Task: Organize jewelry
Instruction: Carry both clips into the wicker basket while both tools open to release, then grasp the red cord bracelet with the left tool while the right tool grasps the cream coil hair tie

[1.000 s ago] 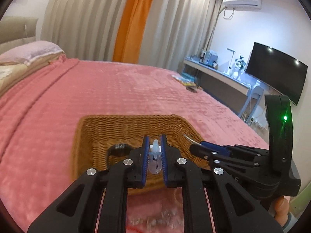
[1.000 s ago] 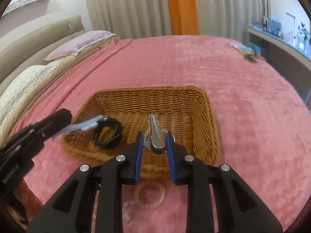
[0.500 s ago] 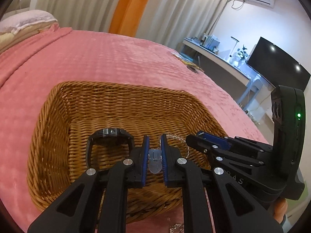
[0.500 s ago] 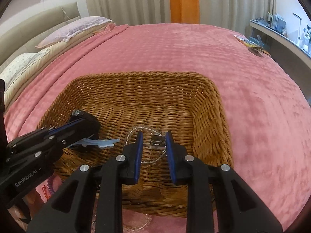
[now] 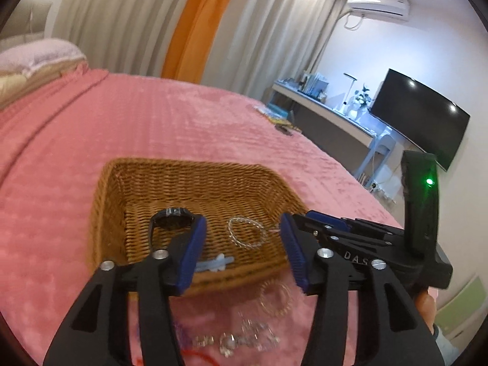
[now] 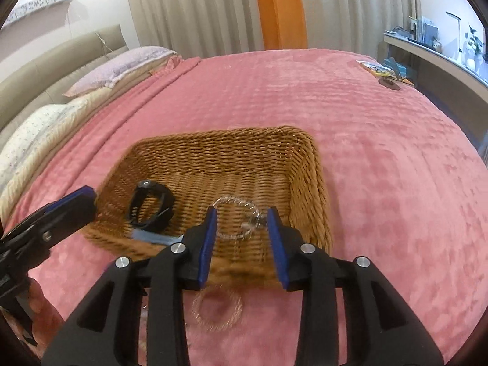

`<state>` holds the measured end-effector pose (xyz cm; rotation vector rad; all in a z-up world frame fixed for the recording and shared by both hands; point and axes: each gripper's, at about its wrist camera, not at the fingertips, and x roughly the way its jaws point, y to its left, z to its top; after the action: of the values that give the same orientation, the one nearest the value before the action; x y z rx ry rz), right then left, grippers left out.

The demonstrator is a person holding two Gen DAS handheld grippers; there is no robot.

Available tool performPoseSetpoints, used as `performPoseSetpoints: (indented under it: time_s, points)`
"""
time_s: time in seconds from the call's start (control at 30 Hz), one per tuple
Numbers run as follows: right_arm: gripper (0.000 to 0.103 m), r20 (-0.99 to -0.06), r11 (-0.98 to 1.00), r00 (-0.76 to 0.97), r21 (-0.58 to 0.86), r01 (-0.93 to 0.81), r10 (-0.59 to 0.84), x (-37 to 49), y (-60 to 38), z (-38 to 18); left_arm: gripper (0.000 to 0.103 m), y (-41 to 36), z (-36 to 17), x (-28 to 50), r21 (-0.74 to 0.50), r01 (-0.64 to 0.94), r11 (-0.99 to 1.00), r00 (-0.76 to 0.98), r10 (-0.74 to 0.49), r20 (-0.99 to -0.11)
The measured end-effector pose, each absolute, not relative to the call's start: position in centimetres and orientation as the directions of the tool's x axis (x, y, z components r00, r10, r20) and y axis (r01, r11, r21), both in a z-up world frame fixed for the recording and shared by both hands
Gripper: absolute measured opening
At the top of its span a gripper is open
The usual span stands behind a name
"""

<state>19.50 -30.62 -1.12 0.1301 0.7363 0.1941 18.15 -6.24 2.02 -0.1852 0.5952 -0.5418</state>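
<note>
Left wrist view: left gripper (image 5: pixel 242 248) and right gripper (image 6: pixel 242 239) both gape empty above the wicker basket (image 6: pixel 308 164).

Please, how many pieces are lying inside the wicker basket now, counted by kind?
Inside the wicker basket:
Black watch: 1
Silver chain bracelet: 1
Light blue hair clip: 1
Total: 3

Golden-brown woven wicker basket (image 6: pixel 308 164) sits on a plush pink bedspread (image 6: pixel 381 140) with a faint grid texture. Inside it, a black wristwatch (image 6: pixel 151 206), a clear silvery bead bracelet (image 5: pixel 245 232) and a pale blue hair clip (image 5: pixel 213 263). Blue pads (image 6: pixel 207 241) line the black gripper fingers.
</note>
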Motion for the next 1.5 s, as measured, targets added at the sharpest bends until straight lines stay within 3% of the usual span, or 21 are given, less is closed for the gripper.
performPoseSetpoints:
  time_s: [0.07,0.13,0.37,0.7,1.2,1.27,1.5]
  points:
    - [0.048,-0.641,0.974,0.735,0.185,-0.128,0.219,17.8,-30.7,-0.6,0.068,-6.0,3.0,15.9,-0.285,0.437,0.853,0.717,-0.521,-0.463]
    - [0.048,-0.634,0.974,0.740,0.183,-0.137,0.223,16.2,-30.4,-0.4,0.075,-5.6,3.5,13.6,-0.265,0.437,0.860,0.737,-0.511,-0.442]
    - [0.048,-0.642,0.974,0.732,0.153,-0.169,0.228,11.1,-28.2,-1.8,0.075,-3.2,3.6,8.5,-0.241,0.388,0.890,0.782,-0.456,-0.425]
    - [0.048,-0.717,0.967,0.649,0.167,-0.192,0.253,7.6,-24.1,-6.5,0.074,1.2,-1.5,7.2,-0.285,0.219,0.933,0.765,-0.346,-0.544]
    - [0.044,-0.755,0.974,0.617,0.141,-0.177,0.222,7.4,-22.9,-9.2,0.050,-2.2,-6.9,12.0,-0.217,0.196,0.956,0.613,-0.292,-0.735]
    - [0.044,-0.755,0.976,0.621,0.123,-0.179,0.209,7.3,-22.6,-9.3,0.042,-2.5,-7.2,12.5,-0.213,0.190,0.958,0.602,-0.285,-0.746]
    - [0.044,-0.761,0.984,0.632,0.047,-0.173,0.148,7.6,-21.2,-9.6,0.032,-3.4,-7.6,12.7,-0.137,0.161,0.977,0.622,-0.209,-0.754]
